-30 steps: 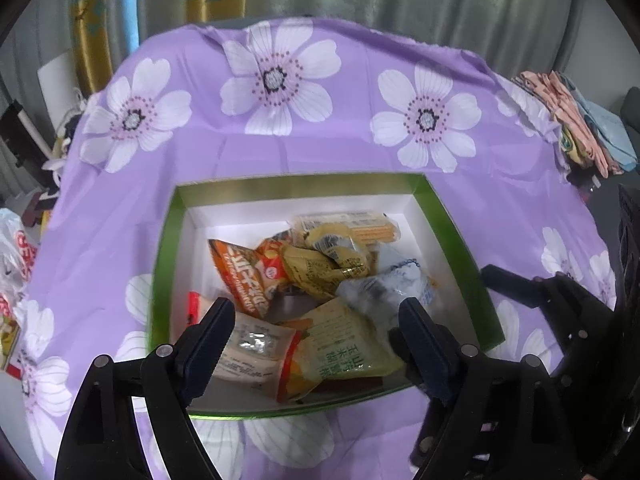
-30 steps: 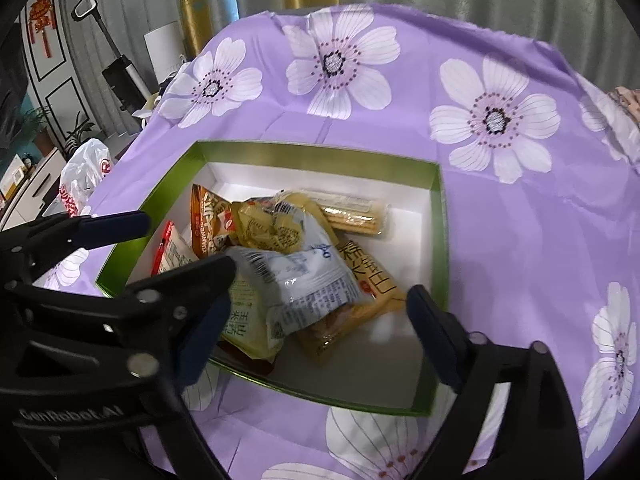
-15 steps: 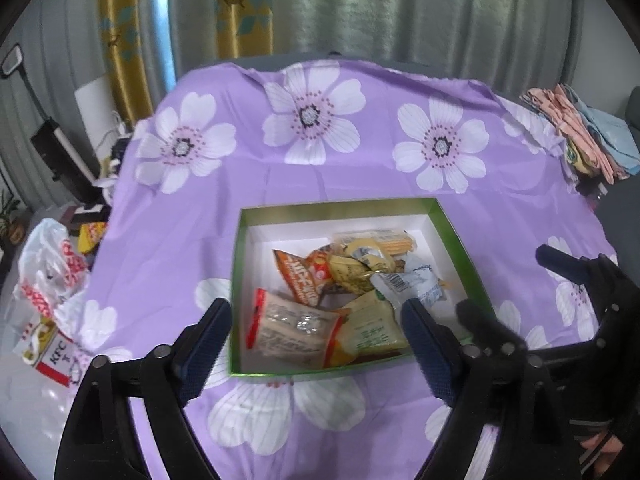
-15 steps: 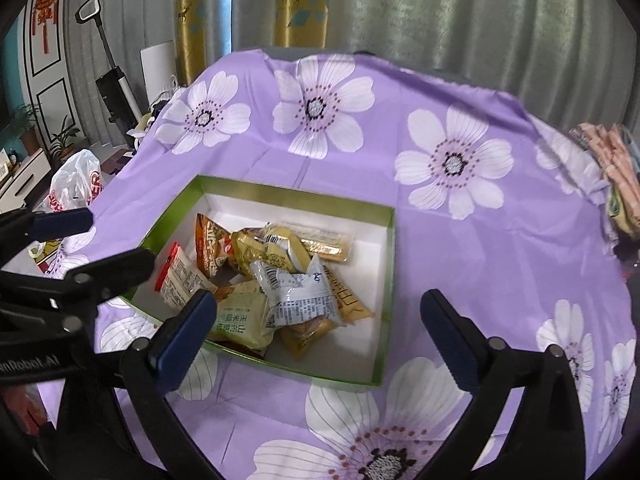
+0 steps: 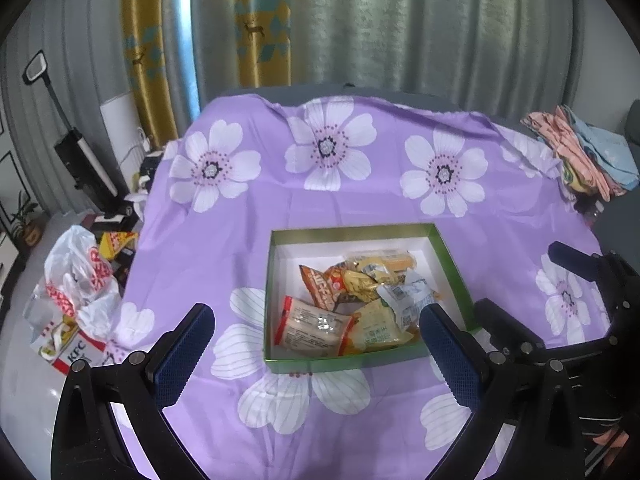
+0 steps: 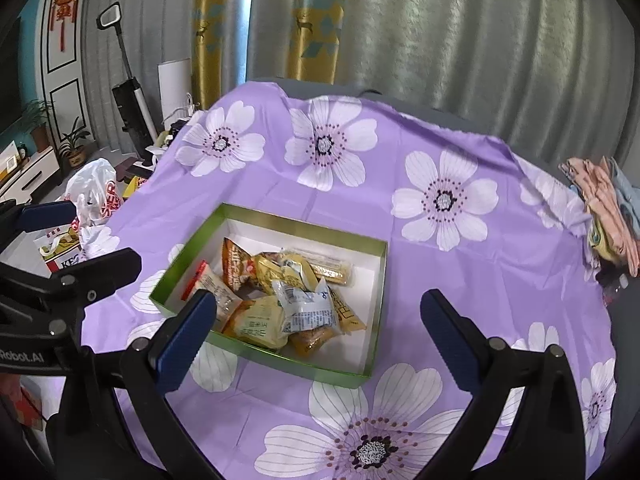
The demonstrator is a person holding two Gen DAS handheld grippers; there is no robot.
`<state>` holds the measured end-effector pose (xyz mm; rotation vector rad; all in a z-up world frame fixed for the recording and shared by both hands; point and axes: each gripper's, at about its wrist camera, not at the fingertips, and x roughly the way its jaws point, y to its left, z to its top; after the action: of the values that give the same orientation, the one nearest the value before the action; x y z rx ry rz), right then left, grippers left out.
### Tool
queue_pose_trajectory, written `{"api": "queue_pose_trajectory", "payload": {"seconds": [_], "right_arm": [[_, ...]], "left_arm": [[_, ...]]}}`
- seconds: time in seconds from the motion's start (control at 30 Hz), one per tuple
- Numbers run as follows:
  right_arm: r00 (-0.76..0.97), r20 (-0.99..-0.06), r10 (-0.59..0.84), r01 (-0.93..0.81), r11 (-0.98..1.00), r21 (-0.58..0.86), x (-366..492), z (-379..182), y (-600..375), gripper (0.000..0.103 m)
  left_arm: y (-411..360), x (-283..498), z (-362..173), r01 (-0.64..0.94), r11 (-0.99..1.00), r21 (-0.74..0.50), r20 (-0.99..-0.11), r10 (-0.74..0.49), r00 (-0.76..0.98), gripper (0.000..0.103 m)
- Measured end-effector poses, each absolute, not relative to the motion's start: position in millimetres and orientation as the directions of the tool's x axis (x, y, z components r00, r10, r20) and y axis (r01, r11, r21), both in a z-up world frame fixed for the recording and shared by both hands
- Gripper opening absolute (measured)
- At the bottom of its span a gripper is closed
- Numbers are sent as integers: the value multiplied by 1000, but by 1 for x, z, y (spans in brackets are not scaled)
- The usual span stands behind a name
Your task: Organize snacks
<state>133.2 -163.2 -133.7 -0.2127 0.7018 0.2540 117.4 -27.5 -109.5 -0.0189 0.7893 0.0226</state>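
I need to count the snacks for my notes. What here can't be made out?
- Left wrist view: box near-right corner hidden behind the left gripper finger.
- Right wrist view: red-edged packet partly behind the right gripper finger.
- Both views: lower snacks buried in the pile; print too small to read.

We held our black left gripper (image 5: pixel 316 340) with blue-padded jaws spread wide and empty, having just been opening; our matching right gripper (image 6: pixel 320 322) likewise gaped, angled downward.
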Motion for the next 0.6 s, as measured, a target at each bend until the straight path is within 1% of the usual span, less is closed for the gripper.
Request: {"api": "queue_pose_trajectory", "payload": {"seconds": [0.33,0.6], "right_arm": [[764,-626,154,-299,945,-133,116,-107,-163,103],[768,-623,151,-293,947,-132,115,-102,-165,103]], "left_arm": [[-18,107,-92,-59,998,-2,-691,42,722,102],[-18,106,-91,-65,998,4,-692,50,720,102]]}}
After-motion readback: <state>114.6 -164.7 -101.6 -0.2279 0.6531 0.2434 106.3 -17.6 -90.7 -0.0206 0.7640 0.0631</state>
